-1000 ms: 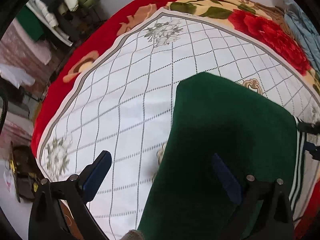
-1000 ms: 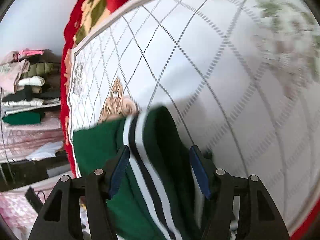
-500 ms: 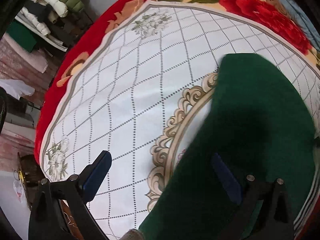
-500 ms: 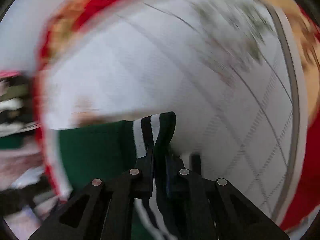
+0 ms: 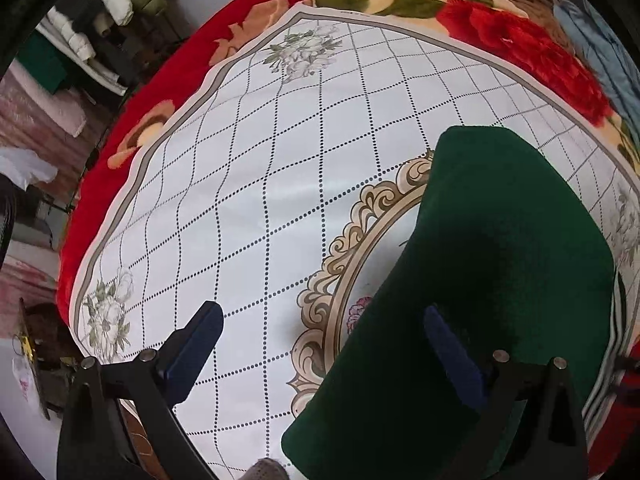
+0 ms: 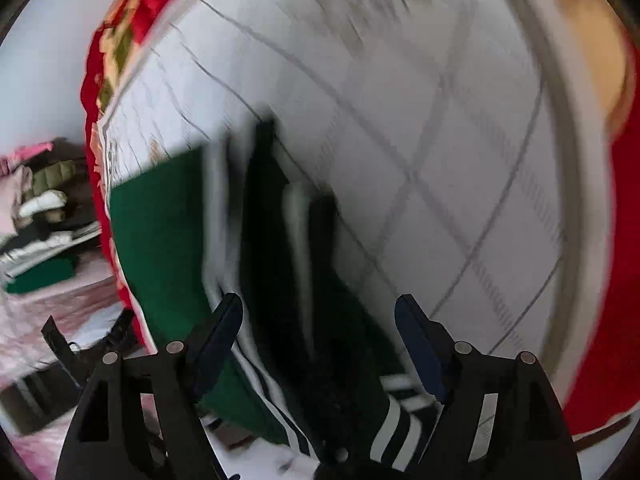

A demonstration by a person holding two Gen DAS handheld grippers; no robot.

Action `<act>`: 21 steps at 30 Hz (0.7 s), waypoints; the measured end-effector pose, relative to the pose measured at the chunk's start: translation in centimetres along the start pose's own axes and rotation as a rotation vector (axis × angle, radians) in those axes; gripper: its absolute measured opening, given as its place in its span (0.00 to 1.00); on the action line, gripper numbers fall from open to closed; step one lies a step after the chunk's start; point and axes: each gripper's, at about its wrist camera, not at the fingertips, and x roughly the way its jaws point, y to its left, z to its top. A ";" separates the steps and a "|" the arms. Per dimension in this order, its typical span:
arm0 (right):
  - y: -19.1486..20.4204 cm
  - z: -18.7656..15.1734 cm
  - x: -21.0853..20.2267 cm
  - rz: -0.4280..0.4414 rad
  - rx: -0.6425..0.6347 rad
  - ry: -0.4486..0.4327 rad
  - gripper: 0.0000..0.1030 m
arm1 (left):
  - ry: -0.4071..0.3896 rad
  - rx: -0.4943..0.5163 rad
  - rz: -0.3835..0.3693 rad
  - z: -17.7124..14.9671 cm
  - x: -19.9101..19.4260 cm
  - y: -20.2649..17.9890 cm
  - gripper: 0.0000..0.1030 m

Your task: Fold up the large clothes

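Observation:
A dark green garment (image 5: 492, 280) with white stripes along its edge lies folded on the white diamond-patterned cloth (image 5: 260, 200) at the right of the left wrist view. My left gripper (image 5: 320, 340) is open, its right finger over the garment's near part, holding nothing. In the blurred right wrist view the garment's striped edge (image 6: 304, 264) runs up between the fingers of my right gripper (image 6: 320, 336), which is open and empty.
A red floral blanket (image 5: 520, 36) lies under the white cloth and borders it. Stacked folded clothes (image 5: 100, 12) stand at the far left beyond the bed edge. A blue-grey garment (image 5: 600, 56) lies at the far right.
My right gripper was shut on the garment's striped edge half a second ago and has opened and let it go. The left view has shifted slightly; the left gripper stays open.

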 end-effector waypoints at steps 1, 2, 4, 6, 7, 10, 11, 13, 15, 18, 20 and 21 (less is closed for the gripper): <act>-1.0 0.0 2.0 0.086 0.039 0.047 0.78 | 0.005 -0.005 -0.001 -0.2 0.0 0.2 1.00; -1.7 -0.1 4.1 0.142 0.060 0.076 0.77 | 0.012 -0.006 0.000 -0.3 0.1 0.3 1.00; -1.2 0.3 7.5 0.240 0.093 0.086 0.71 | 0.029 -0.008 0.007 -0.8 0.3 0.7 1.00; 1.8 1.6 8.5 0.245 0.020 0.065 0.65 | 0.039 -0.011 0.021 -1.3 0.4 1.2 1.00; 2.9 2.1 8.6 0.251 -0.006 0.065 0.64 | 0.042 -0.013 0.026 -1.4 0.5 1.5 1.00; 8.1 5.0 8.2 0.260 -0.152 0.032 0.60 | 0.052 -0.026 0.042 -1.9 0.7 2.3 1.00; 10.0 6.3 7.8 0.217 -0.195 0.007 0.60 | 0.056 -0.031 0.042 -1.9 0.7 2.5 1.00; 12.4 7.9 5.8 0.059 -0.257 -0.086 0.60 | 0.060 -0.041 0.039 -1.9 0.6 2.6 1.00; 13.3 7.8 3.3 0.053 -0.276 -0.146 0.60 | 0.047 -0.048 0.035 -1.7 0.2 2.5 1.00; 14.8 6.6 2.3 0.155 -0.317 -0.121 0.60 | 0.023 -0.052 0.029 -1.2 -0.2 2.1 1.00; 15.6 6.5 3.7 0.136 -0.361 -0.076 0.60 | 0.022 -0.050 0.034 -0.7 0.0 1.7 1.00; 15.9 6.8 5.5 0.120 -0.370 -0.028 0.60 | 0.022 -0.052 0.029 -0.4 0.1 1.5 1.00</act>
